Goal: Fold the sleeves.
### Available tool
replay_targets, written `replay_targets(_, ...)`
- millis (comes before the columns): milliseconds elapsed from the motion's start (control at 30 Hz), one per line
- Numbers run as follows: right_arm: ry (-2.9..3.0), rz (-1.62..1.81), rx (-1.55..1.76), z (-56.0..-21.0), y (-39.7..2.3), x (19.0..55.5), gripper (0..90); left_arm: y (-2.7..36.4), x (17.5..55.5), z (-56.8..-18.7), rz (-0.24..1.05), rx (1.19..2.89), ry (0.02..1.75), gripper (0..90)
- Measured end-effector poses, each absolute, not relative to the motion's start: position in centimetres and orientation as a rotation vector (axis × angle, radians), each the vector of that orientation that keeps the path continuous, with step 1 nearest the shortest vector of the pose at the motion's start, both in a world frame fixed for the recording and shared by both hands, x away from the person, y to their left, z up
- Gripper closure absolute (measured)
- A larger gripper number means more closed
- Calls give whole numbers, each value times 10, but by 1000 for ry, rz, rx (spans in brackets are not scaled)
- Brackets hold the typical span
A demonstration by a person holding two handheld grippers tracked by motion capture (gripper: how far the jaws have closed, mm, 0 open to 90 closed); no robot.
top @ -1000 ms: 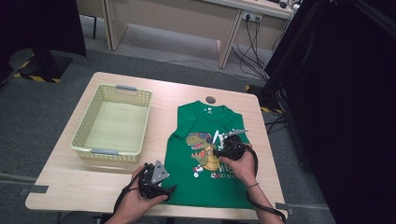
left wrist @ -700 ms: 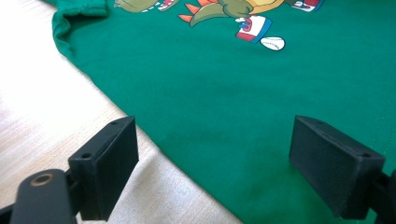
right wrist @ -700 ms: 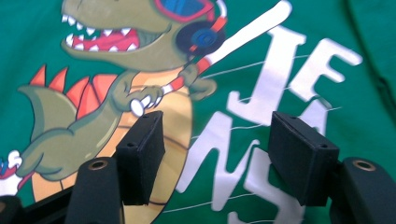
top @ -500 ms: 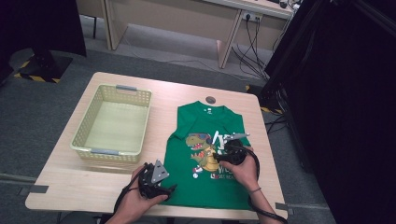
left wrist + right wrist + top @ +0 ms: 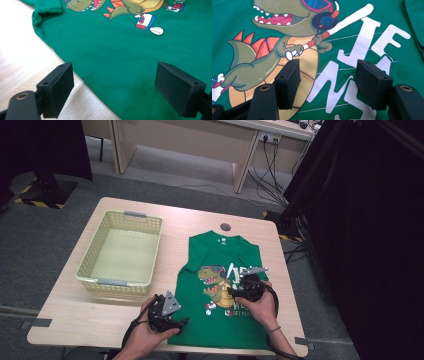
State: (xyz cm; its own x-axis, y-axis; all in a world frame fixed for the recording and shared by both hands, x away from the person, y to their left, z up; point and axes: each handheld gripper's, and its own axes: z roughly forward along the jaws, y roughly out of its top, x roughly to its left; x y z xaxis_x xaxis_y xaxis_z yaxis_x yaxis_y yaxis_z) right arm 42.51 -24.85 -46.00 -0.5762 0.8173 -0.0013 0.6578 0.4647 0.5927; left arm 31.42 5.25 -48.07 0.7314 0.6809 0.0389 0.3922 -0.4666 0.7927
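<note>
We work at a wooden table (image 5: 85,320) that carries two things: a pale yellow-green basket (image 5: 95,255) on its left half, empty as far as we see, and a green T-shirt (image 5: 220,320) laid flat, print side up, on its right half, collar pointing away from us and hem at the near edge. The shirt is what we handle, and our judgement is that the step in hand is taking hold of it to fold it, perhaps for the basket later. Our left gripper (image 5: 181,322) sits low at the shirt's near left side; in the left gripper view its jaws stand wide apart with nothing between them, one over bare wood, the other over green cloth, so they straddle the side edge of the shirt (image 5: 140,65). Our right gripper (image 5: 234,291) hangs over the printed dinosaur (image 5: 287,50) in the middle of the chest; its jaws have just been opening and now stand apart over the print and the white lettering (image 5: 359,50), pinching nothing. To do this well, we think each gripper wants an edge, not the flat middle: the left is placed about right and should close on both layers at the side seam, while the right should shift from the print to the far side edge or hem, so the cloth lifts evenly without bunching.
</note>
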Motion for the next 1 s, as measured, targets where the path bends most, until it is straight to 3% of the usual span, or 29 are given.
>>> replay_targets(367, 2430, 799, 1286, -461, -246, 426, 258, 53, 315, -481, 446, 2115, 812, 139)
replay_targets(1000, 2261, 890, 1448, -440, -286, 428, 219, 54, 317, -480, 444, 2103, 815, 133)
